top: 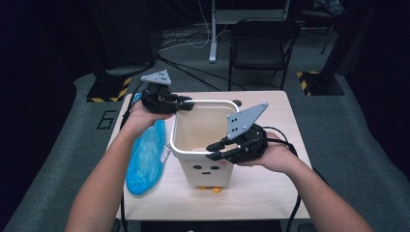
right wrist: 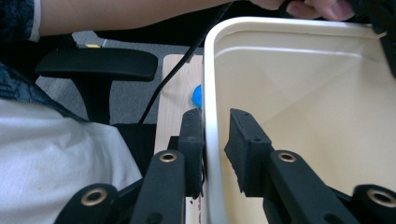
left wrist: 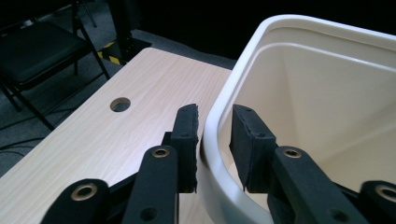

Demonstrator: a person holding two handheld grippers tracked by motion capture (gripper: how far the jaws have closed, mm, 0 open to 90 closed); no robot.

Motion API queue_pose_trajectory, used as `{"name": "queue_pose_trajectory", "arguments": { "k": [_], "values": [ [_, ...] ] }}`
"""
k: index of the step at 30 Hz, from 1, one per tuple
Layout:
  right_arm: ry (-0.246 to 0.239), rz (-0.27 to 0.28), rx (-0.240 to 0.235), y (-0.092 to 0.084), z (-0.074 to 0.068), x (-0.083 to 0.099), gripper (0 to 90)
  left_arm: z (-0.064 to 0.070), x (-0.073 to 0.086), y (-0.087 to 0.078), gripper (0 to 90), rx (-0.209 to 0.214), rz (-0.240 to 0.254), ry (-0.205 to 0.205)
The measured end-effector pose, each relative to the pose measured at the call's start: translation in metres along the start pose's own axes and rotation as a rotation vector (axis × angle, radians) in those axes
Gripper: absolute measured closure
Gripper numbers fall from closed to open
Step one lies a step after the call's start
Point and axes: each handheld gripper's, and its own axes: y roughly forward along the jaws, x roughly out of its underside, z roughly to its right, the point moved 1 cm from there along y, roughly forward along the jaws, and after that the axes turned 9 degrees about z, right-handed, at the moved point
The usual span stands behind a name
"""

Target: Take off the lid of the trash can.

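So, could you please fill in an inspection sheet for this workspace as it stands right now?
Surface: light wooden table, with a round hole in its top.
Job's things: cream bin with a face on its front, standing upright, nothing seen inside it.
Clutter: blue plastic bag lying left of the bin.
Grippers: left gripper straddles the bin's far left rim; right gripper straddles its near rim. On each, the outer pad is at the rim and a gap shows at the inner pad.
Cables: black cables trail from both grippers; more on the floor behind.
Surroundings: dark room, folding chair, yellow-black striped stand bases.
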Motion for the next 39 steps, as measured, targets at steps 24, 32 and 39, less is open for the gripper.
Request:
{"name": "queue_pose_trajectory", "arguments": {
  "k": [24, 32, 39],
  "values": [
    [-0.011, -0.019, -0.02, -0.002, 0.001, -0.009, 83.4, 0.003, -0.009, -0.003, 76.0, -0.017, 0.008, 0.024],
    [-0.021, -0.012, -0.015, -0.007, 0.0, -0.017, 83.1, 0.004, -0.016, -0.007, 76.1, -0.02, 0.019, 0.032],
    [-0.037, -0.011, -0.01, -0.011, -0.002, -0.023, 83.2, 0.007, -0.024, -0.011, 76.0, -0.025, 0.021, 0.045]
  ]
}}
